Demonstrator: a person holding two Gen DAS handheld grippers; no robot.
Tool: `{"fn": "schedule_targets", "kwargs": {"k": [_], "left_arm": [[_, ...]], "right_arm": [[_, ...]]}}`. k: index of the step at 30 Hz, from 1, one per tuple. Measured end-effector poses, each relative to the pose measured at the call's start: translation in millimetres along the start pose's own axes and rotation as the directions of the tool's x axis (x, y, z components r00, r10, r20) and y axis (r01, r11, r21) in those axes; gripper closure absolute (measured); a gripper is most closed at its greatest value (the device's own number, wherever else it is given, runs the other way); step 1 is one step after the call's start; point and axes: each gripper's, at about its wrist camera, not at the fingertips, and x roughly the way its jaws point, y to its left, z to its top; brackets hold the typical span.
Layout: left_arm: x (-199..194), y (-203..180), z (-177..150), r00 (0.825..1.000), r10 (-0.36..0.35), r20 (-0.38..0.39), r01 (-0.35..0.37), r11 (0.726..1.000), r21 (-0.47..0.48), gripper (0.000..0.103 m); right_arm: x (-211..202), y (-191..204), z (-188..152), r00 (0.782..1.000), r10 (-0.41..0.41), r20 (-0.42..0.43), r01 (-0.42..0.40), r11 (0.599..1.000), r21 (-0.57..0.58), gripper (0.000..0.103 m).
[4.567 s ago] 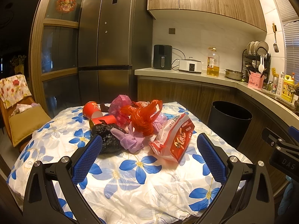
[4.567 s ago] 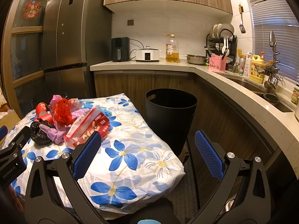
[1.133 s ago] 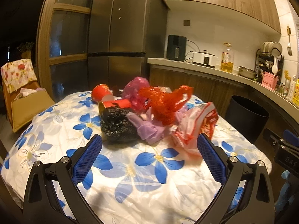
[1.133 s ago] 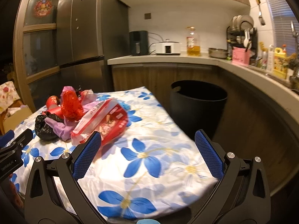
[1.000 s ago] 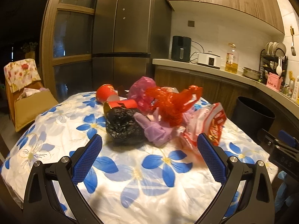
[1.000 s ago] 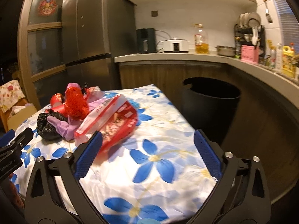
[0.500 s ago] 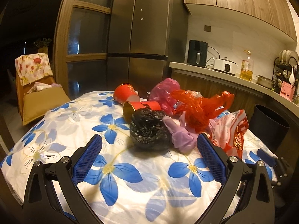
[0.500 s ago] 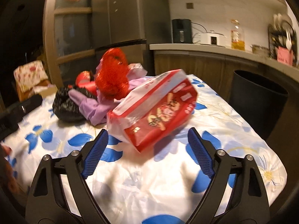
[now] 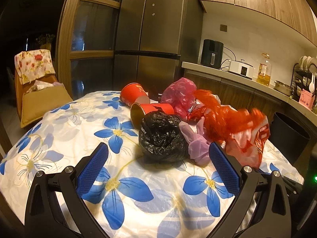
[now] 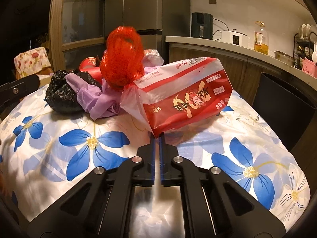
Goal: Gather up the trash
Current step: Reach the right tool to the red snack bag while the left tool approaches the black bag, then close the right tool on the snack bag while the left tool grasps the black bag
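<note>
Step in hand: first trash piece gripped. Right claw was just being closed, now clenched on lower corner of red-and-white packet, middle of right view. Left claw kept spread wide, nothing held, black bag just beyond it on tabletop.

Next move, likely: packet to be lifted and carried to black bin, right edge.

Pinch itself seen only in right view. Red cups seen clearly only in left view.
</note>
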Motion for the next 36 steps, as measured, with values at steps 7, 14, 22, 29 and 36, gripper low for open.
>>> {"fn": "schedule_targets", "kwargs": {"k": [7, 14, 22, 29, 36], "left_arm": [[13, 13, 9, 1.000, 0.006, -0.006, -0.006, 0.999, -0.041, 0.005], [43, 21, 19, 0.998, 0.010, -0.055, -0.013, 0.999, -0.041, 0.011], [73, 27, 13, 0.979, -0.078, -0.189, 0.061, 0.993, -0.097, 0.073], [55, 24, 19, 0.987, -0.108, -0.122, 0.097, 0.991, -0.092, 0.101], [14, 23, 33, 0.998, -0.060, -0.016, 0.058, 0.993, -0.098, 0.101]], "right_arm": [[-19, -11, 1, 0.999, 0.002, 0.038, -0.003, 1.000, 0.011, 0.102], [-24, -14, 4, 0.999, 0.001, 0.045, -0.001, 1.000, 0.018, 0.102], [-28, -12, 9, 0.998, -0.002, 0.059, 0.002, 1.000, 0.012, 0.102], [-35, -17, 13, 0.998, -0.003, 0.069, 0.001, 1.000, 0.019, 0.103], [-53, -26, 19, 0.995, -0.004, 0.096, 0.000, 0.999, 0.034, 0.103]]}}
